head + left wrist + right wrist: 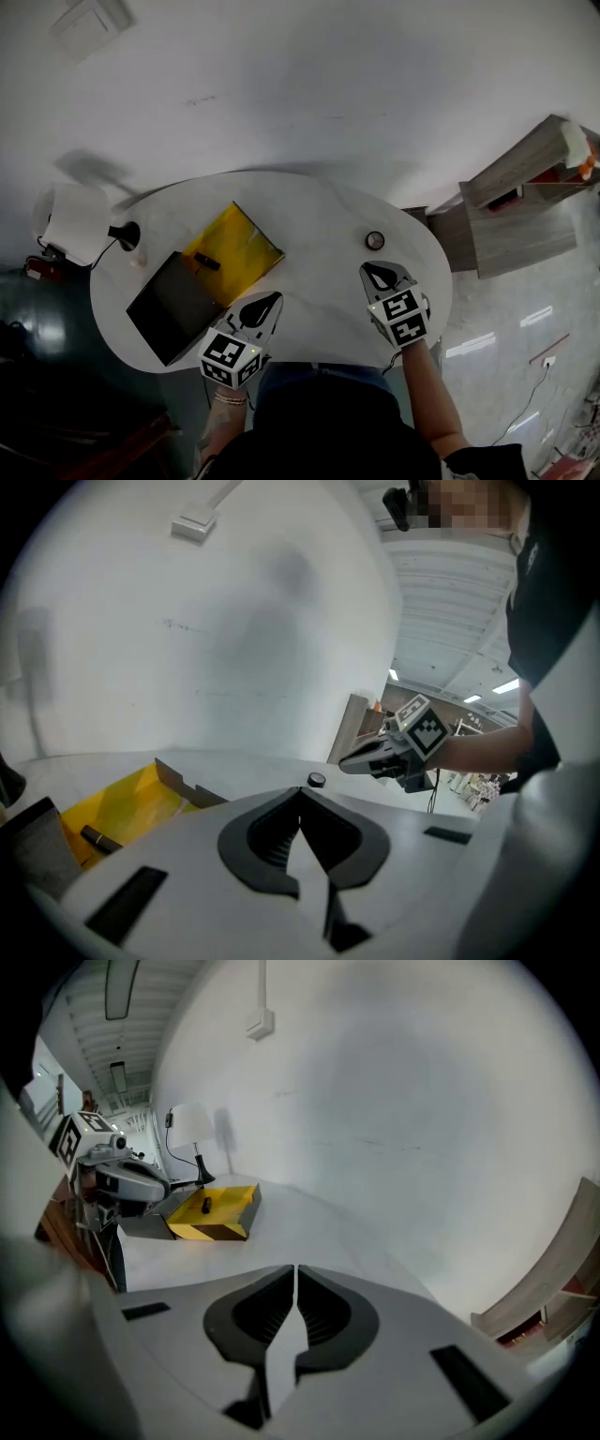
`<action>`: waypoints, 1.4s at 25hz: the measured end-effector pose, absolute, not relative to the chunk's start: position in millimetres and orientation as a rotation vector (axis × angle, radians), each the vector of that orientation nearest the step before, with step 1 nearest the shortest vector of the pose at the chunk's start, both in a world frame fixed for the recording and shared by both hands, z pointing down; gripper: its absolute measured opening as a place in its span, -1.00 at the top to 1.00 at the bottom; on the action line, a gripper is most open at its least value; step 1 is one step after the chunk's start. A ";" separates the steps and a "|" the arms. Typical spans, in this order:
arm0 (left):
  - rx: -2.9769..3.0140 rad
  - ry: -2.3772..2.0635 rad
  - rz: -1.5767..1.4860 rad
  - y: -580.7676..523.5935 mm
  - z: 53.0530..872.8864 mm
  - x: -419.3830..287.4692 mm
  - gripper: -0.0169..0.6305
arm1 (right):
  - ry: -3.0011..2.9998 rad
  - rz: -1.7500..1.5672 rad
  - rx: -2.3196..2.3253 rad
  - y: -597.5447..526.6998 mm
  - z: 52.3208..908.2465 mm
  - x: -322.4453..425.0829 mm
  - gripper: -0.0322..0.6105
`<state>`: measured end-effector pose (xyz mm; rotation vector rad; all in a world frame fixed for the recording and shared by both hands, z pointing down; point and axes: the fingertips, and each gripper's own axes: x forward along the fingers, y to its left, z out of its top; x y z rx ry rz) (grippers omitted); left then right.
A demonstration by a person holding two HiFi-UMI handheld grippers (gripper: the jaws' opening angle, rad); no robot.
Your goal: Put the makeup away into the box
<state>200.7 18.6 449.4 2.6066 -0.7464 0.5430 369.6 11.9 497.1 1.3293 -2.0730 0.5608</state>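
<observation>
One open yellow box (pixel 246 234) on white tabletop (pixel 319 206), one dark makeup tube (pixel 208 262) inside, one small round pot (pixel 375 240) near right gripper (pixel 378 272), left gripper (pixel 270 300) alongside, both jaws closed on nothing

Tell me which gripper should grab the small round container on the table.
Right. The right gripper sits just below the round container in the head view, jaws shut and empty. The left gripper is near the yellow box, farther from it.
</observation>
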 end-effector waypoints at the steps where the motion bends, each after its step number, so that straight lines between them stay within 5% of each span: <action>1: 2.602 -0.760 0.542 17.8 451.0 206.8 0.91 | -2.074 0.558 1.329 11.1 498.8 376.7 0.82; 21: 2.602 -0.701 0.632 -6.5 492.3 293.3 0.91 | -2.059 0.640 1.378 -4.7 534.2 444.2 0.79; 24: 2.591 -0.698 0.650 -15.2 500.3 298.4 0.91 | -2.066 0.647 1.342 -11.1 542.2 442.6 0.46; 35: 2.544 -0.688 0.714 -33.6 521.3 315.1 0.91 | -2.033 0.622 1.272 -26.0 572.7 435.6 0.09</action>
